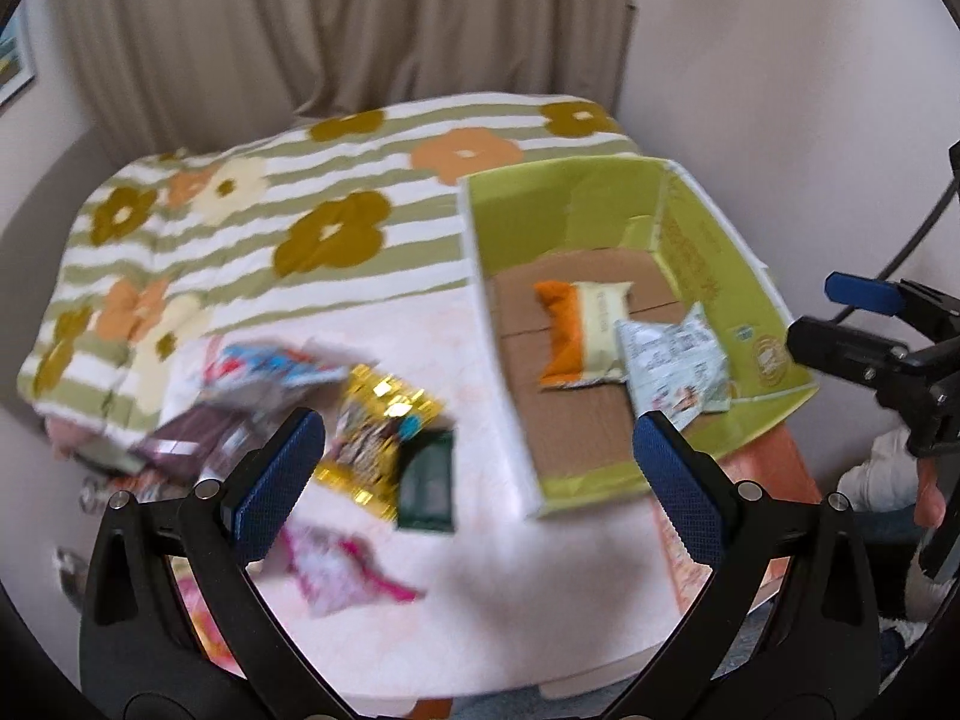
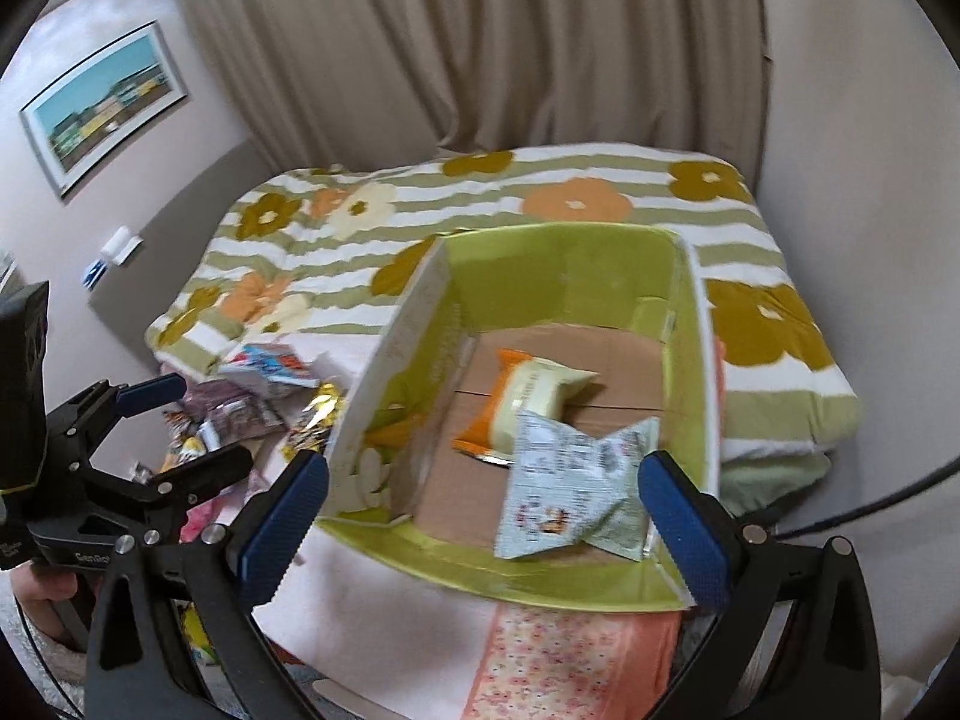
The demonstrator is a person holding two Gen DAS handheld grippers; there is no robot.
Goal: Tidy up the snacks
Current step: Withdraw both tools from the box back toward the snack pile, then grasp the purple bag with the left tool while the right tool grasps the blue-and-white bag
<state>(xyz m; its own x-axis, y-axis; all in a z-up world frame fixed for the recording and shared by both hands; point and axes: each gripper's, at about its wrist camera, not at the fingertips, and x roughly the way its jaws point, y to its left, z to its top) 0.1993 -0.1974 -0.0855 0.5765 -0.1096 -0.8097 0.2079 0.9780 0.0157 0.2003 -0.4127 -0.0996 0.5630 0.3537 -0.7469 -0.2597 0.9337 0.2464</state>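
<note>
A green cardboard box (image 1: 708, 240) (image 2: 420, 546) stands on the pink-covered table and holds an orange-and-cream snack pack (image 1: 576, 336) (image 2: 528, 402) and a pale blue snack pack (image 1: 672, 360) (image 2: 570, 486). Loose snacks lie left of the box: a gold pack (image 1: 378, 420) (image 2: 312, 420), a dark green pack (image 1: 429, 483), a pink pack (image 1: 342, 564), a dark purple pack (image 1: 192, 438) (image 2: 234, 414) and a blue-red pack (image 1: 270, 363) (image 2: 270, 366). My left gripper (image 1: 474, 480) (image 2: 186, 426) is open and empty above the table. My right gripper (image 2: 480, 510) (image 1: 828, 318) is open and empty above the box's near end.
A floral striped blanket (image 1: 270, 210) (image 2: 750, 312) covers the bed behind the table. Beige curtains (image 2: 480, 48) hang behind it. A framed picture (image 2: 102, 108) is on the left wall. The table's near edge (image 1: 480, 678) is right below my left gripper.
</note>
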